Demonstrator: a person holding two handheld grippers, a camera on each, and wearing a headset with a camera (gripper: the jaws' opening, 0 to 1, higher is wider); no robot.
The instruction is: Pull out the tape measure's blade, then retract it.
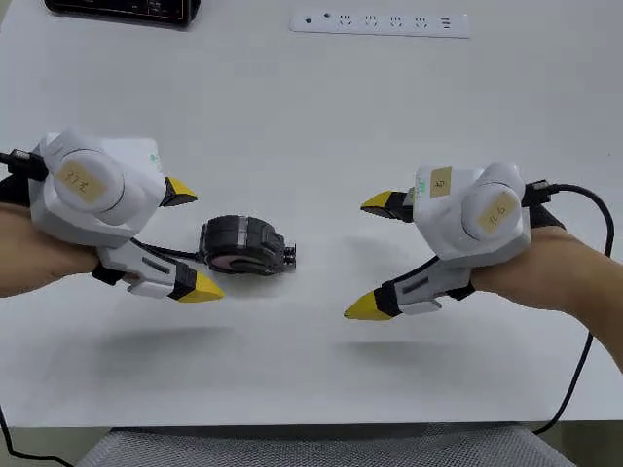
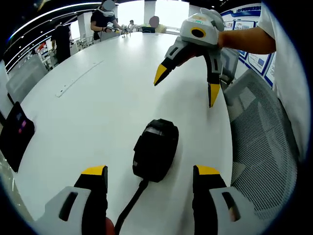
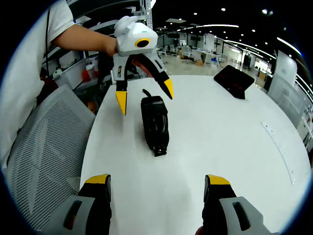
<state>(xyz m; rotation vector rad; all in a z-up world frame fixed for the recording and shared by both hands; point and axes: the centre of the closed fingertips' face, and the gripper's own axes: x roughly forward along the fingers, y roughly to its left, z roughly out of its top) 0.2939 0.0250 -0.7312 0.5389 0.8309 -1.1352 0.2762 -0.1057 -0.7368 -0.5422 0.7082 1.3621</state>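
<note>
Tape measure (image 1: 243, 245) lies on worktop (image 1: 321, 117) just ahead of left claw (image 1: 191, 239), jaws spread; right claw (image 1: 357, 259), equally spread, faces it.

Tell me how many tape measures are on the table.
1. The black tape measure lies on the white table just ahead of the left gripper, whose jaws are open; the right gripper faces it from farther off. No other seems hidden.

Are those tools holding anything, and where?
Nothing is held. The left tool and right tool are open; the tape measure lies free on the table.
</note>
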